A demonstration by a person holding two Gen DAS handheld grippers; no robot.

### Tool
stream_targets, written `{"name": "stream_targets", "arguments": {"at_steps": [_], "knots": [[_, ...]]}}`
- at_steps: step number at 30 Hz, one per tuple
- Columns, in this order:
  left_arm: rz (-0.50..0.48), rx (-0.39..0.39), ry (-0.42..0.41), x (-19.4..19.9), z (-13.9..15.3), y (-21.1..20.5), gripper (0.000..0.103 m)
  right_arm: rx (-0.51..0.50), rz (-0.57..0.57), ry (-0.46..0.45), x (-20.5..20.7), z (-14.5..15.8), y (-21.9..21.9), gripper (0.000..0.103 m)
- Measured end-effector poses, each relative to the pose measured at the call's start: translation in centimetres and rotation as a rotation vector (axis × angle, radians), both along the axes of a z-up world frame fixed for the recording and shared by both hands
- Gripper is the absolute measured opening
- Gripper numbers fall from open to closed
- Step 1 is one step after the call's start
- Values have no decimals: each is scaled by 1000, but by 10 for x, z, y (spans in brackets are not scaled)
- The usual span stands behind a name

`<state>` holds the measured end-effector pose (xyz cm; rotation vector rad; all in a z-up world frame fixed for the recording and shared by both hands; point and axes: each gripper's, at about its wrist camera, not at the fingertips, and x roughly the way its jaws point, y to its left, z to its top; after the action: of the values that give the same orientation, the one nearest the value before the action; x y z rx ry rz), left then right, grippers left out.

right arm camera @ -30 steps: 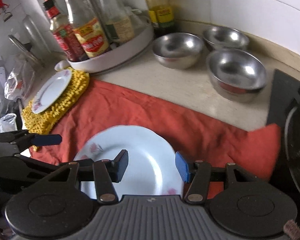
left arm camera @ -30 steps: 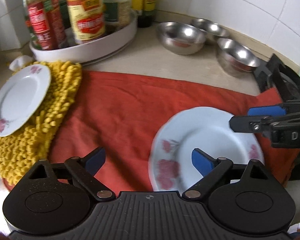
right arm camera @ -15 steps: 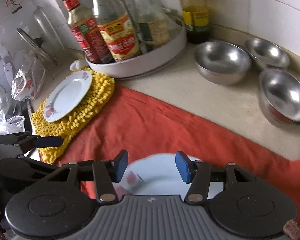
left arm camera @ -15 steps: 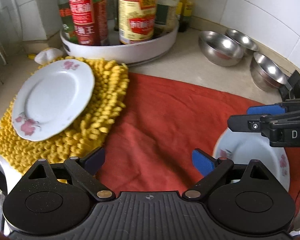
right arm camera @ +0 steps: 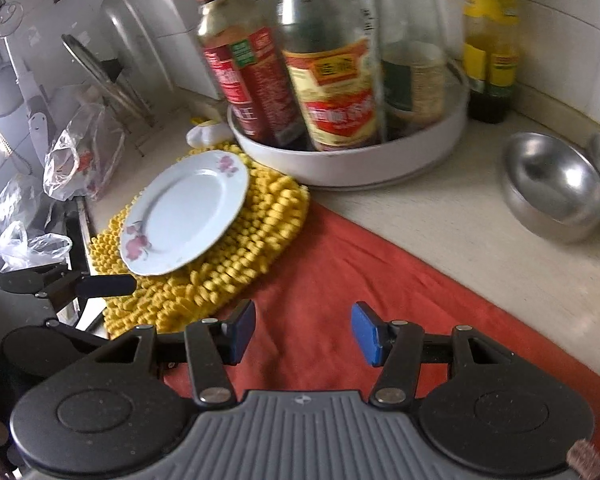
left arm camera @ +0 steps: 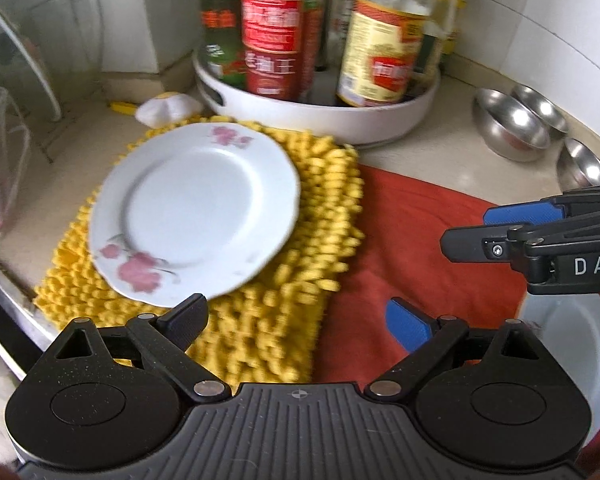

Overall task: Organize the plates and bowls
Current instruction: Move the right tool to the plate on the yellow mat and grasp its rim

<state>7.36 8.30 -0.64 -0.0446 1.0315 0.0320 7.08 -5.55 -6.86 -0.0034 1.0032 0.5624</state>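
Spreading across the pale bench (right arm camera: 480,236): a red cloth (left arm camera: 416,240) (right arm camera: 340,276), lying flat with a yellow nubby mat (left arm camera: 300,240) (right arm camera: 236,248) overlapping its left edge. Standing behind the mat, against the tiled wall: a round white tray (left arm camera: 356,120) (right arm camera: 352,160) carrying several sauce bottles (left arm camera: 274,28) (right arm camera: 332,80). Resting on the mat, toward its left side: a white flowered plate (left arm camera: 196,212) (right arm camera: 184,212), lying face up and touching nothing but the mat. Showing at the lower right of the left wrist view, on the red cloth, partly hidden below the other tool: a second flowered plate (left arm camera: 572,340). Sitting well to the right on the bare bench, close together near the wall: steel bowls (left arm camera: 512,124) (right arm camera: 552,184). Hovering over the near edge of the mat with fingers spread wide apart and gripping nothing: the left tool (left arm camera: 296,316) (right arm camera: 100,286). Hovering over the red cloth, likewise spread apart and gripping nothing: the right tool (right arm camera: 304,332) (left arm camera: 496,232).
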Motion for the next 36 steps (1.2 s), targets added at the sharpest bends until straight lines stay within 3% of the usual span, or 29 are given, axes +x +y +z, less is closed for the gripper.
{"name": "stream_targets", "arguments": {"at_steps": [7,19,36], "knots": [[22,7,-2,10,-2,33,98,0,39,-1,17,-2,37,55],[32,15,8,32,-11,77,99,0,41,25,43,-10,85,55],[32,14,32,53,-29,110,103,2,63,111,71,-38,132,55]]}}
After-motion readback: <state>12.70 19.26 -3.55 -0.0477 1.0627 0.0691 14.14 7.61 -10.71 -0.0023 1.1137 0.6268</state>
